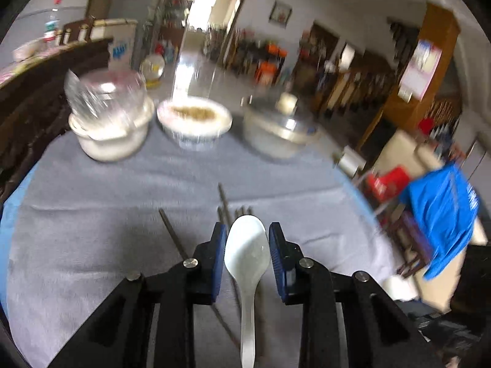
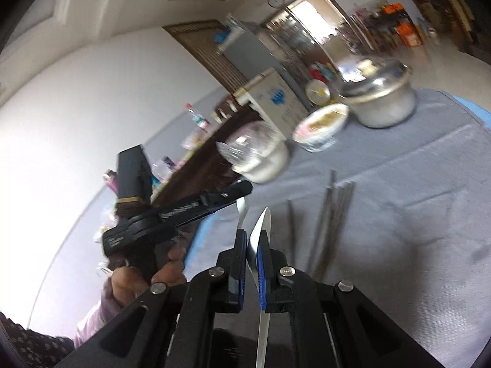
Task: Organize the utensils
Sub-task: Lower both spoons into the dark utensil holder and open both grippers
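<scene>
The left gripper [image 1: 247,247] held a white spoon [image 1: 247,254] between its blue pads, long axis running along the fingers: the bowl pointed forward past the fingertips, the handle ran back toward the camera and was cut off by the lower frame edge. The pads stood on either side of the spoon's bowl with slim gaps showing, so whether they actually pinched it could not be told from that view.

The right gripper [image 2: 252,245] had its jaws pressed together on a second white spoon [image 2: 260,230], seen edge-on as a thin blade; its tip pointed forward and slightly right beyond the fingertips, its handle passing back under the camera out of sight. Left of those jaws the left gripper [image 2: 236,190] appeared from the side, a hand [image 2: 135,279] wrapped round its grip and a white strip, probably its spoon, hanging below its fingers.

Just ahead of both sets of jaws several metal chopsticks [image 2: 331,214] lay on the grey cloth [image 1: 107,208], roughly parallel to the fingers; motion blur made their count unclear.

Far ahead stood three containers: a white pot [image 1: 112,135] capped by a clear dome, an open bowl [image 1: 194,121] holding something brownish, and a metal pot [image 1: 280,135] with a lid. The contents of both pots were hidden.
</scene>
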A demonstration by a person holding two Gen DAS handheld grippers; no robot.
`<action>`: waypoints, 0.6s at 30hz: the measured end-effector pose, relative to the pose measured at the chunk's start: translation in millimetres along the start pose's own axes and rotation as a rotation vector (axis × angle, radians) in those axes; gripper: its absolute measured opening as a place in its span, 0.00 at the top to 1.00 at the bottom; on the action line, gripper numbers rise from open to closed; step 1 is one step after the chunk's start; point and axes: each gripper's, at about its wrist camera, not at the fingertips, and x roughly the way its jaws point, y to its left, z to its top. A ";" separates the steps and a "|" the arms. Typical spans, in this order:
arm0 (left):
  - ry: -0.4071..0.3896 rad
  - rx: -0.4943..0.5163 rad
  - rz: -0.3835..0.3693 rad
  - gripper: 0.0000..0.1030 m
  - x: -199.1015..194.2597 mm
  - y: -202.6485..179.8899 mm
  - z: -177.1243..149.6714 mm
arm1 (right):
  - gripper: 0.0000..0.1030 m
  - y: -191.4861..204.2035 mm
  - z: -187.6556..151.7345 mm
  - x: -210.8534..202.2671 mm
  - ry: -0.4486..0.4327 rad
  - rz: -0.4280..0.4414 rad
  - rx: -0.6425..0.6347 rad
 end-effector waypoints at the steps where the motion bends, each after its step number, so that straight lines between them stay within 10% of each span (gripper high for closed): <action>1: -0.030 -0.016 -0.008 0.71 -12.3 -1.2 -1.4 | 0.93 5.7 -2.3 -0.7 -0.020 0.019 0.005; 10: -0.253 -0.140 -0.030 0.71 -89.5 -12.0 -46.8 | 0.93 34.0 -26.5 -2.1 -0.190 0.022 0.010; 18: -0.269 -0.138 0.022 0.71 -91.2 -18.3 -96.4 | 0.93 39.1 -51.7 4.2 -0.261 -0.063 -0.025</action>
